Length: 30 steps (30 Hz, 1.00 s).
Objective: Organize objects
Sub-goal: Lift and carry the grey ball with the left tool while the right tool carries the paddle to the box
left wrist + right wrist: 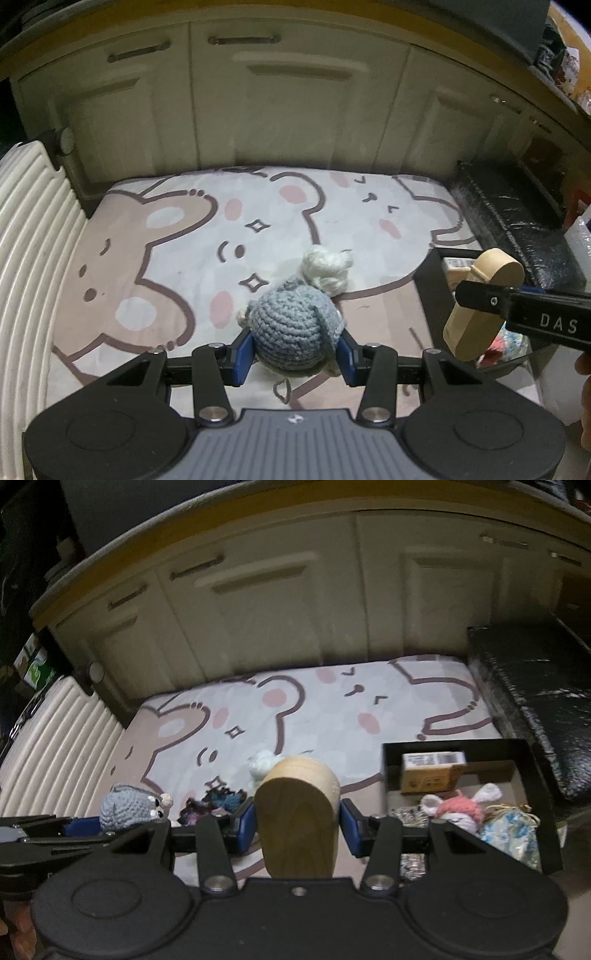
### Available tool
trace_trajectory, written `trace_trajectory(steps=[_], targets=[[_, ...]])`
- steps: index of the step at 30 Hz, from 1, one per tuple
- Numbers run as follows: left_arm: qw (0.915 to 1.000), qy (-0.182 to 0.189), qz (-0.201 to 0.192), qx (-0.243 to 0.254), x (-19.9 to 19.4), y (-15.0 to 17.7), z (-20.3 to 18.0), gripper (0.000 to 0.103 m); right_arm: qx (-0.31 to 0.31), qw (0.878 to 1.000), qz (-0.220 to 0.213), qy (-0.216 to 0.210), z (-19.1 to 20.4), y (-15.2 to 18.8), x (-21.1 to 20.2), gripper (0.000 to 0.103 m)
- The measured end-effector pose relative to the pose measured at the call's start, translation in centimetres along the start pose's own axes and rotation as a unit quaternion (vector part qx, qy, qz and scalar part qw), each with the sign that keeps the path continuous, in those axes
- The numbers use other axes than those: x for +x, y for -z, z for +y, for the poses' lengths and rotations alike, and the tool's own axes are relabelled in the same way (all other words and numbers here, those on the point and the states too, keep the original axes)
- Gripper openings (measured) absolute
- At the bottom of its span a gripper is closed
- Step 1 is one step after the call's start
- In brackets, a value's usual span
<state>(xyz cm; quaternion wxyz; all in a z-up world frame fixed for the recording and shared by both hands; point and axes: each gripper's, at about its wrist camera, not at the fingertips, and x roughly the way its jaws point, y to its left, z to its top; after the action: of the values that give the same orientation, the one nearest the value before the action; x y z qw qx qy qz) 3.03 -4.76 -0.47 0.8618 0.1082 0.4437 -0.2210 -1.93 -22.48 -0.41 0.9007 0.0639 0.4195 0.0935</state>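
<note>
My left gripper (295,350) is shut on a grey crocheted toy (291,325), held just above the cartoon-print mat (166,258); the toy also shows in the right wrist view (125,808). My right gripper (297,823) is shut on a rounded wooden block (299,812), which also shows at the right of the left wrist view (480,302). A white fluffy toy (327,271) lies on the mat just beyond the grey toy. A dark yarn bundle (214,801) lies on the mat between the grippers.
A black open box (532,775) at the right holds a cardboard carton (432,771), a pink-and-white bunny toy (461,806) and a blue patterned pouch (513,830). Cream cabinets (295,110) stand behind the mat. A ribbed white suitcase (29,240) lies left. A black wrapped bench (535,701) stands right.
</note>
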Motion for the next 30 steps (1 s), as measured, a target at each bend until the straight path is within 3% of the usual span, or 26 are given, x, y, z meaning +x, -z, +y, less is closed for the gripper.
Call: trace_trajectory(steps=[14,30], targets=[[0.9975,0.043,-0.039,0.041,0.0,-0.8,-5.4,0.047,0.057,0.997,-0.037,0.038,-6.0,-0.1,-2.7,0.048],[0.9876,0.117,-0.067,0.081,0.6,-0.9,-11.7,0.047,0.076,0.991,-0.050,0.095,-10.8,0.6,-4.0,0.048]])
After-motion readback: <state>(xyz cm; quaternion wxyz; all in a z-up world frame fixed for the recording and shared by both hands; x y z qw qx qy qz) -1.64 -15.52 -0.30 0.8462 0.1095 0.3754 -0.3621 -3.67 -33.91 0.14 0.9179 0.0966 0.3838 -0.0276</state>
